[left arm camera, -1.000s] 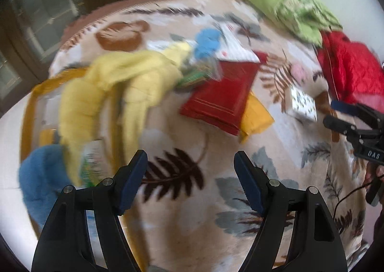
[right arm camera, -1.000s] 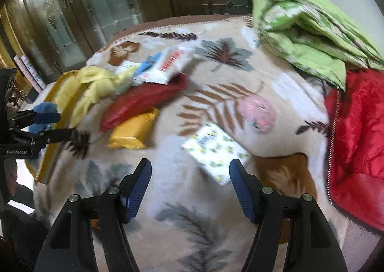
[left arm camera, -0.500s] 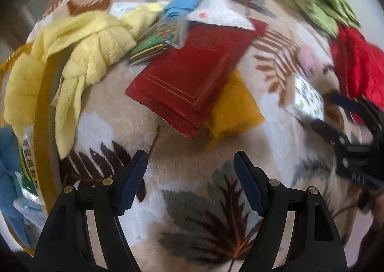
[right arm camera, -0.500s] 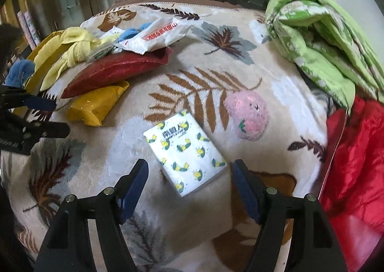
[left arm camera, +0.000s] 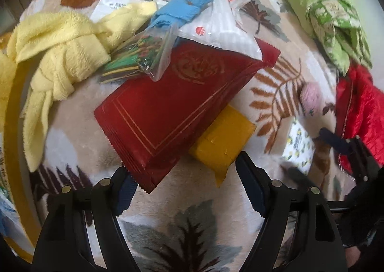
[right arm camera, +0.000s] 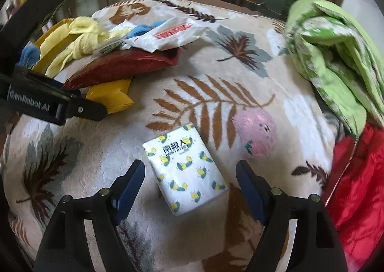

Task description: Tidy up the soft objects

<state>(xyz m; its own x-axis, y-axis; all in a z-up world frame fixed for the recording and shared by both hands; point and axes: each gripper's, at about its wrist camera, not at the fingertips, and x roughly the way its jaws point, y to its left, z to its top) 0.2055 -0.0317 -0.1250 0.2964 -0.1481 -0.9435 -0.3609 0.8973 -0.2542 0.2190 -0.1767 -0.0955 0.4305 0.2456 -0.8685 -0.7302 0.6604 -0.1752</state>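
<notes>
My left gripper (left arm camera: 184,185) is open, its jaws on either side of the near corner of a red soft pack (left arm camera: 175,103) that lies over a yellow pack (left arm camera: 223,144). A white plastic pack (left arm camera: 223,24), a blue cloth (left arm camera: 182,9), a clear bag of coloured strips (left arm camera: 141,55) and a knotted yellow towel (left arm camera: 60,51) lie behind it. My right gripper (right arm camera: 190,180) is open around a white tissue pack with a lemon print (right arm camera: 184,166), its jaws on either side. A pink plush strawberry (right arm camera: 256,135) lies just right of the tissue pack.
Everything lies on a leaf-patterned blanket (right arm camera: 208,60). A yellow basket rim (left arm camera: 14,127) is at the left. A green quilt (right arm camera: 336,51) and a red jacket (right arm camera: 360,188) lie at the right. The left gripper shows in the right wrist view (right arm camera: 48,101).
My left gripper has moved forward to the red pack's corner. My right gripper has moved forward and down until the tissue pack sits between its jaws.
</notes>
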